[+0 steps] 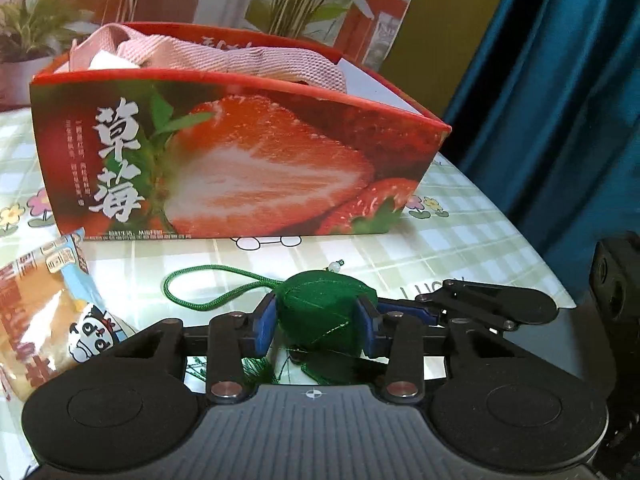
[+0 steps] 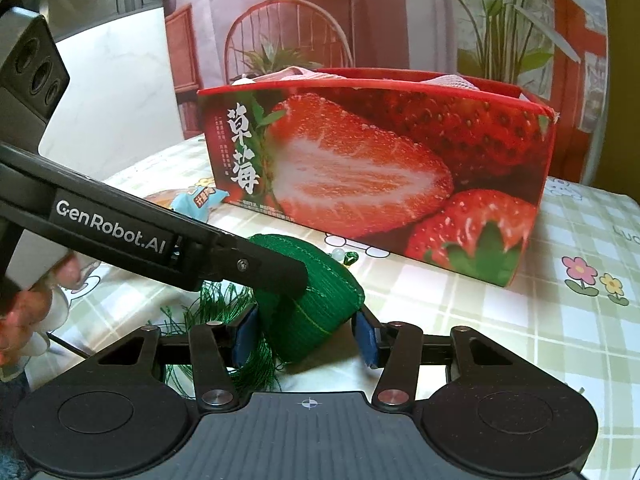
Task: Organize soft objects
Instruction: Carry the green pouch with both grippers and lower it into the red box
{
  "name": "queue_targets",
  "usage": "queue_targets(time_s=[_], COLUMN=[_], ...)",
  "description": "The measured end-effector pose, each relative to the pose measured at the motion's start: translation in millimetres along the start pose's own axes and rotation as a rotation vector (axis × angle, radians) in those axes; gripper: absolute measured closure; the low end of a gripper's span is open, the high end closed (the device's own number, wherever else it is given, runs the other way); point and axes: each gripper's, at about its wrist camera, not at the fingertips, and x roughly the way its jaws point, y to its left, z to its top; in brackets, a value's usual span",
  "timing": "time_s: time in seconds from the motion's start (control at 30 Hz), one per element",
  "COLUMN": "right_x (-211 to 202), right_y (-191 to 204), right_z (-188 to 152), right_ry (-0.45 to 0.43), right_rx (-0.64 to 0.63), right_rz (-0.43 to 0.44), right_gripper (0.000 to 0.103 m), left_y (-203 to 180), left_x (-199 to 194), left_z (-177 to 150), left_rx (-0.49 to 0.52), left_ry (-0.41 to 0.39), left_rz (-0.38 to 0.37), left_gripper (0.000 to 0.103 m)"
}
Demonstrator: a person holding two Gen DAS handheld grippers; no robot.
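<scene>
Left wrist view: green sachet (image 1: 320,312) sits low on the checked tablecloth (image 1: 460,240), in front of the strawberry box (image 1: 240,168).
Sachet, axis: rounded and slightly elongated; in the right wrist view its longer side runs from far left to near right (image 2: 316,316).
Sachet, loop end: green cord loop (image 1: 208,288) lies on the cloth, trailing to the left and away from the camera, with a pale bead (image 1: 335,267) just beyond the body.
Sachet, tassel end: green tassel threads (image 2: 224,332) spread toward the near side, under the tools.
Left gripper (image 1: 318,322): partly closed; both blue pads (image 1: 266,326) press on the sachet's flanks, pinching it.
Right gripper (image 2: 308,334): partly closed; its left pad (image 2: 246,332) touches the sachet, while the right pad (image 2: 366,338) stands at the sachet's edge, and whether it makes contact cannot be told.
Tool crossing: in the right wrist view the left tool's black finger comes in from the left and lies over the sachet's top.
Box contents: pink woven strap (image 1: 240,60) rests inside the open box, partly over its rim.
Snack packet (image 1: 44,312): lies on the cloth at near left, apart from the sachet.
Person: fingers (image 2: 36,300) are visible at the left edge of the right wrist view.
</scene>
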Motion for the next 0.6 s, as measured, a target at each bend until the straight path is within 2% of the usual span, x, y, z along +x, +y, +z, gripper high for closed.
queue_targets(time_s=[0.17, 0.3, 0.43, 0.6], right_x=[-5, -17, -33, -53], right_y=[-3, -5, -9, -14], right_z=[1, 9, 29, 71], right_ry=[-0.015, -0.069, -0.134, -0.215], right_rx=[0.022, 0.040, 0.042, -0.001], right_rz=[0.001, 0.003, -0.003, -0.024], right_gripper=[0.057, 0.057, 0.057, 0.057], left_y=[0, -5, -13, -23], left_x=[-6, -21, -37, -60], left_z=[4, 18, 42, 81], left_rx=[-0.013, 0.011, 0.040, 0.072], left_ry=[-0.029, -0.085, -0.142, -0.233], left_rz=[-0.032, -0.049, -0.060, -0.074], left_gripper=[0.062, 0.062, 0.062, 0.062])
